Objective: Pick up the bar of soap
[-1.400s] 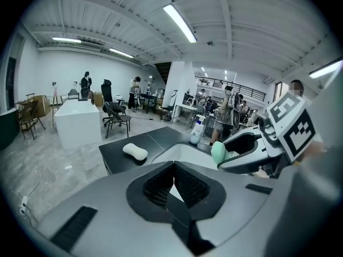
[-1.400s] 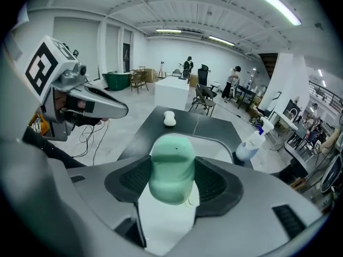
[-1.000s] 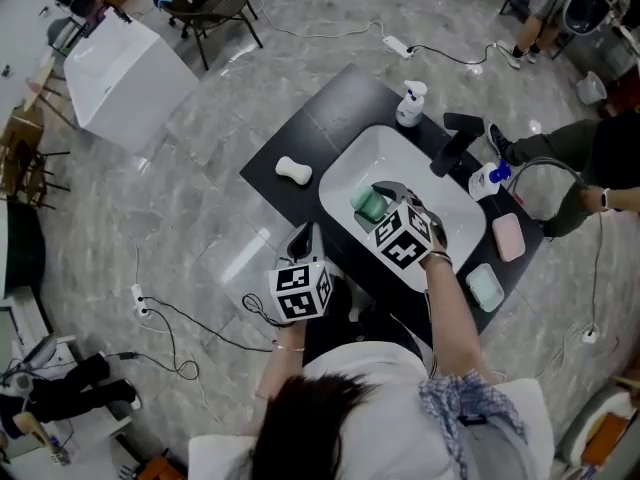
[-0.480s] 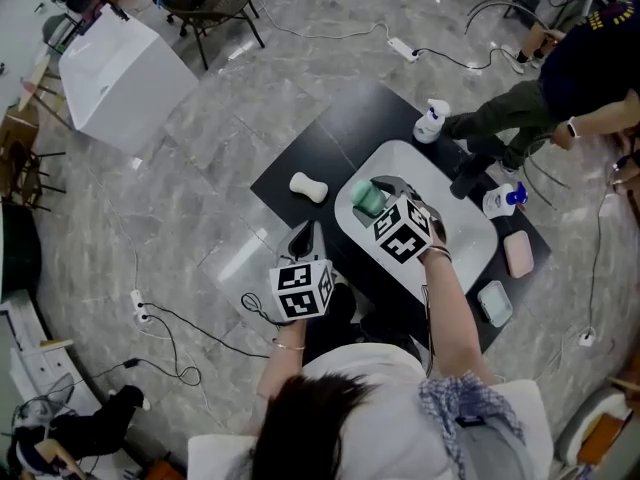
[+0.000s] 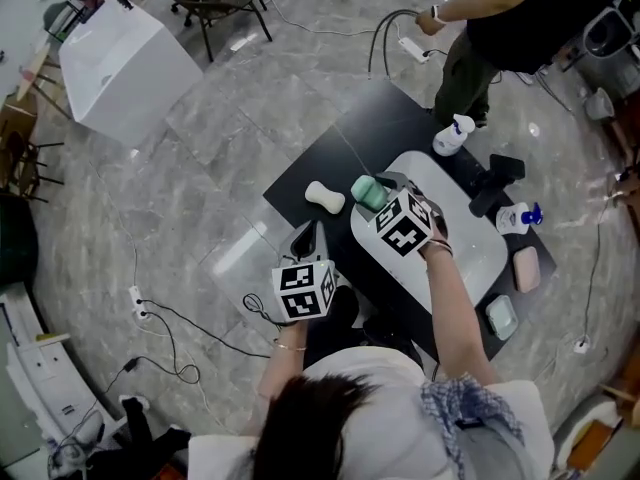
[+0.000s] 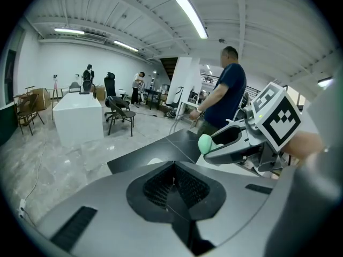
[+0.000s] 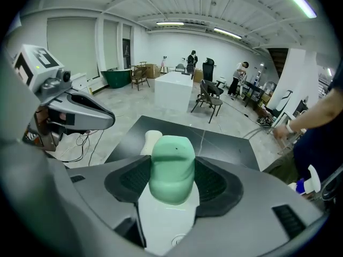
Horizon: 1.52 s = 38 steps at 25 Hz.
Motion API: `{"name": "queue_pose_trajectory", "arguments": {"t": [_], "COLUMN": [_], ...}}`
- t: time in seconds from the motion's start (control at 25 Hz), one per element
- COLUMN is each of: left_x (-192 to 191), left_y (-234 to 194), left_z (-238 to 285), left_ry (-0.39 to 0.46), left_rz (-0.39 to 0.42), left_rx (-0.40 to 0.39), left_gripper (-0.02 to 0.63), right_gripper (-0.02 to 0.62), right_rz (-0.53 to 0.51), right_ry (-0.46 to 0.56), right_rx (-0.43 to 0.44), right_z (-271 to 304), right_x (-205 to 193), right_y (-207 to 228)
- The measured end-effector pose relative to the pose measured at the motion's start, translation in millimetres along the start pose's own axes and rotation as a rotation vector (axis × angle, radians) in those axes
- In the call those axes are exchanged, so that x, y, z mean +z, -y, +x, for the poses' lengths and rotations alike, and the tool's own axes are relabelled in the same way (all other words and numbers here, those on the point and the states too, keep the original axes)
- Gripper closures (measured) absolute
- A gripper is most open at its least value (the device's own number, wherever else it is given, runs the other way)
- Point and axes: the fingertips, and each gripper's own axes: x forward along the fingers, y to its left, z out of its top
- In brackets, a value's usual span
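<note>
My right gripper is shut on a mint-green bar of soap, which stands up between its pads. In the head view the green soap hangs over the left rim of the white basin. Just to its left, a white bone-shaped bar of soap lies on the black table; the right gripper view shows it past the green bar. My left gripper is off the table's near-left edge, shut with nothing between its pads. The left gripper view shows the green soap in the other gripper.
A person stands at the table's far side holding a cable. A spray bottle, a black faucet, a blue-capped bottle, a pink dish and a green dish ring the basin. Cables cross the floor.
My right gripper has carried the green soap leftward, from over the basin's middle to its left rim, nearer the white soap. A person has walked up to the table's far side.
</note>
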Motion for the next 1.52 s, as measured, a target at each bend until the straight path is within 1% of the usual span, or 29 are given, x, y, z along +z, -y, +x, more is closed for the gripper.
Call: {"name": "queue_pose_trajectory", "arguments": {"t": [0.2, 0.76, 1.04, 1.12, 1.32, 1.52], "left_x": [3, 2, -1, 0, -2, -2], "left_y": [-9, -42, -57, -60, -63, -68], "left_z": [9, 31, 39, 41, 44, 45], "left_ry": [-0.011, -0.046, -0.056, -0.058, -0.061, -0.060], "left_rz": [-0.008, -0.044, -0.068, -0.070, -0.074, -0.084], "left_rx": [0.000, 0.031, 0.062, 0.067, 0.075, 0.079], "left_gripper": [0.597, 0.597, 0.597, 0.597, 0.597, 0.597], "right_gripper": [0.330, 0.330, 0.330, 0.330, 0.330, 0.330], "right_rz": [-0.032, -0.025, -0.002, -0.013, -0.011, -0.009], "right_ry": [-0.033, -0.098, -0.126, -0.142, -0.182, -0.187], "right_rx": [0.004, 0.061, 0.087, 0.090, 0.104, 0.113], "right_z": [18, 79, 99, 104, 115, 120], "right_x": [6, 15, 11, 9, -4, 1], "right_y": [5, 29, 34, 34, 34, 36]}}
